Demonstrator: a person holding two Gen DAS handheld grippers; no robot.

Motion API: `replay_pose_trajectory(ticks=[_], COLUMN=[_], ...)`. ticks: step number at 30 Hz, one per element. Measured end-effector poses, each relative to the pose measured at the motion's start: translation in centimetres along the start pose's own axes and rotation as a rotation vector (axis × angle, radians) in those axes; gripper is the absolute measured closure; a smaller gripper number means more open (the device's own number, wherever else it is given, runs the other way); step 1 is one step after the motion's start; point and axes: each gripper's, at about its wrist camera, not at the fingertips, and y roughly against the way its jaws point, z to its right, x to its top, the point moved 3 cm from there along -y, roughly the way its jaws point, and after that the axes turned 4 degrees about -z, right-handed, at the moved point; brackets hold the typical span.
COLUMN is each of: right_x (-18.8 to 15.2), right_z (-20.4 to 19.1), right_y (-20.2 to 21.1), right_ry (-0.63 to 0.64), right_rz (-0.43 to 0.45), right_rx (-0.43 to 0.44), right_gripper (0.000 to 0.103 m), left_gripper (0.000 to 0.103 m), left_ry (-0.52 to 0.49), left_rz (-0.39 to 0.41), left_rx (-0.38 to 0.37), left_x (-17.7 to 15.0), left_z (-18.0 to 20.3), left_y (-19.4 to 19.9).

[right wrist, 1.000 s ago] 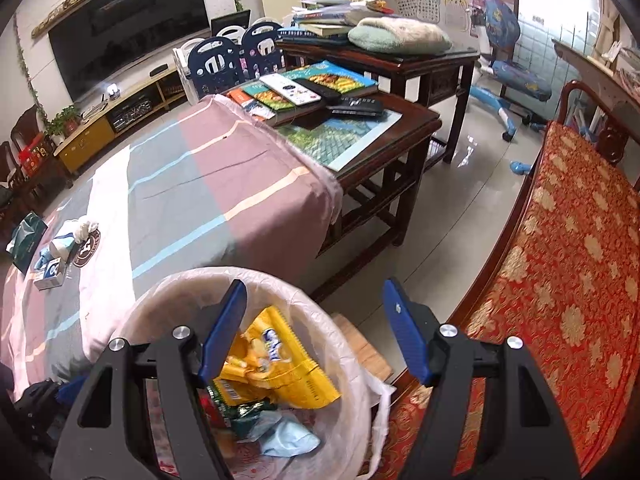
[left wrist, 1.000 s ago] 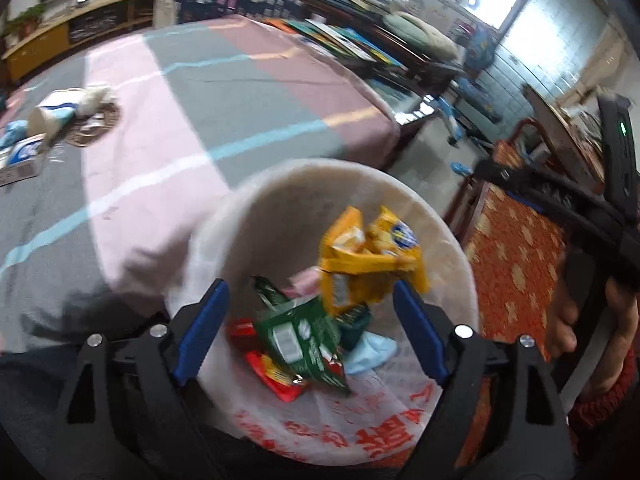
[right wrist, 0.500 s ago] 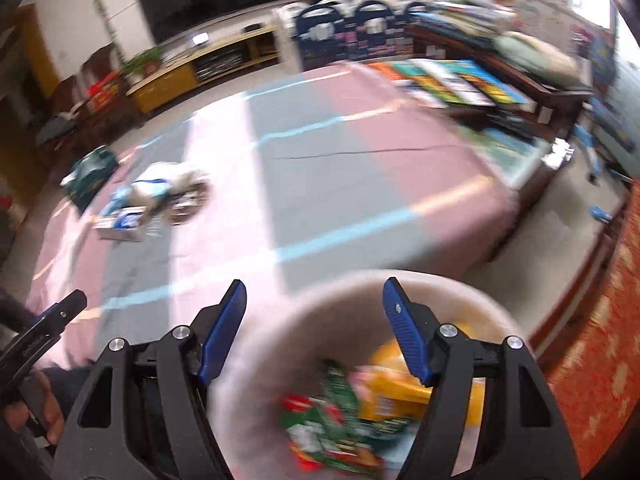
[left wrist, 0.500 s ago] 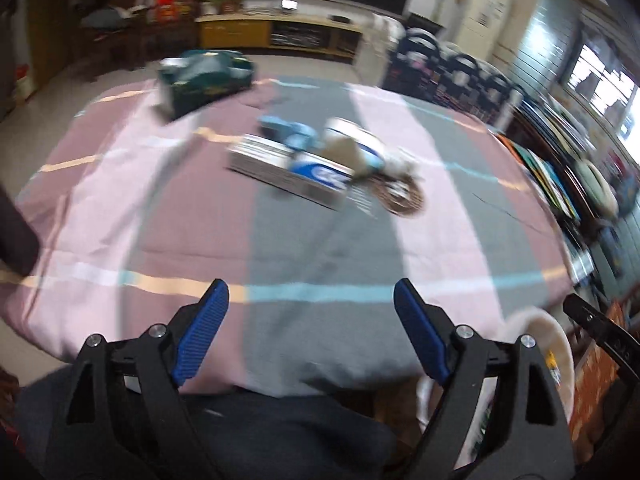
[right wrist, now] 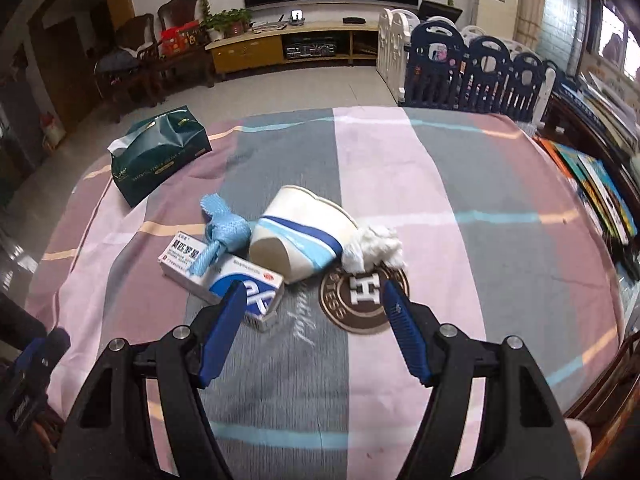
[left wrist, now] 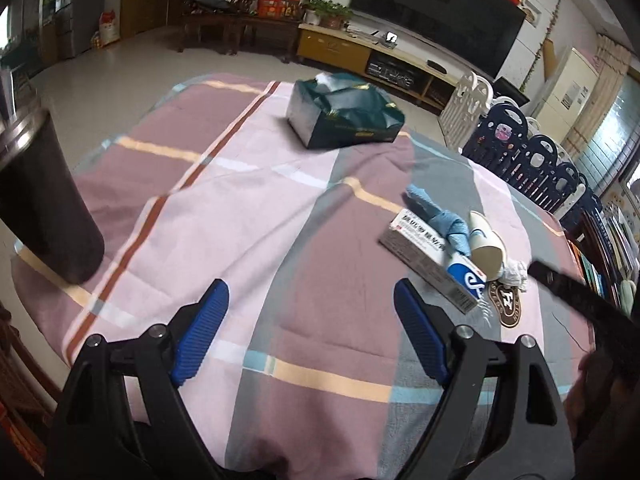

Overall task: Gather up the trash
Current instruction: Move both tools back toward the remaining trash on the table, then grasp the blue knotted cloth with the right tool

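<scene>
A pile of trash lies on the striped tablecloth [right wrist: 400,184]: a white and blue medicine box [right wrist: 224,276], a knotted light-blue cloth strip [right wrist: 224,232], a crushed white paper cup with blue stripes [right wrist: 300,236] and a crumpled white tissue [right wrist: 372,248]. My right gripper [right wrist: 316,300] hovers open just in front of the pile, nothing between its fingers. My left gripper [left wrist: 312,304] is open over bare cloth, left of the medicine box [left wrist: 432,260], the cloth strip [left wrist: 444,220] and the cup [left wrist: 486,244].
A dark green tissue pack [right wrist: 160,156] sits at the far left of the table. A round brown coaster [right wrist: 360,300] lies under the tissue. A dark cylinder [left wrist: 40,200] stands at the left table edge in the left wrist view. Chairs, a TV cabinet and playpen fencing stand beyond.
Both grippers have swung away from the white trash bin with its wrappers and now face the table; the bin has left both views. Both stay open and empty.
</scene>
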Motion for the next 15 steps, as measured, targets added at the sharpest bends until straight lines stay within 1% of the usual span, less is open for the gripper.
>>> replay_pose_trajectory(ticks=[1, 3, 4, 6, 8, 9, 10, 11, 12, 13, 14, 15], right_x=[0.9, 2.5, 3.0, 3.6, 3.8, 3.8, 3.8, 3.6, 3.2, 2.7, 2.1, 1.6], right_z=[-0.6, -2.3, -3.2, -4.5, -5.4, -5.6, -5.9, -6.2, -6.5, -6.9, -7.4, -8.0], right_y=[-0.5, -1.6, -2.4, -4.4, -6.3, -6.7, -6.8, -7.0, -7.0, -7.0, -6.9, -7.0], right_ry=[0.001, -0.005, 0.005, 0.038, 0.041, 0.04, 0.049, 0.065, 0.069, 0.081, 0.119, 0.163], right_rz=[-0.006, -0.026, -0.049, -0.106, -0.156, -0.146, -0.146, -0.163, -0.183, -0.198, -0.209, -0.212], right_rx=[0.017, 0.107, 0.144, 0.152, 0.151, 0.169, 0.167, 0.165, 0.183, 0.209, 0.207, 0.189], right_gripper=[0.034, 0.034, 0.034, 0.034, 0.033, 0.034, 0.034, 0.035, 0.038, 0.048, 0.061, 0.07], left_gripper=[0.018, 0.018, 0.018, 0.018, 0.018, 0.018, 0.018, 0.018, 0.018, 0.018, 0.018, 0.018], left_ry=[0.014, 0.045, 0.055, 0.06, 0.068, 0.074, 0.079, 0.084, 0.093, 0.1, 0.106, 0.109], left_rz=[-0.018, -0.06, -0.066, -0.057, -0.05, -0.053, -0.058, -0.063, -0.069, -0.071, -0.074, -0.075], left_rx=[-0.007, -0.028, -0.035, -0.031, -0.033, -0.039, -0.042, -0.042, -0.044, -0.046, -0.05, -0.052], left_x=[-0.4, -0.9, -1.0, -1.0, -0.9, -1.0, -1.1, -1.0, -1.0, -1.0, -1.1, -1.1], left_z=[-0.2, -0.6, -0.8, -0.9, -1.1, -1.1, -1.2, -1.3, -1.4, -1.6, -1.7, -1.7], left_y=[-0.4, -1.2, -1.4, -1.3, -1.2, -1.1, -1.2, -1.3, -1.4, -1.4, -1.5, -1.5])
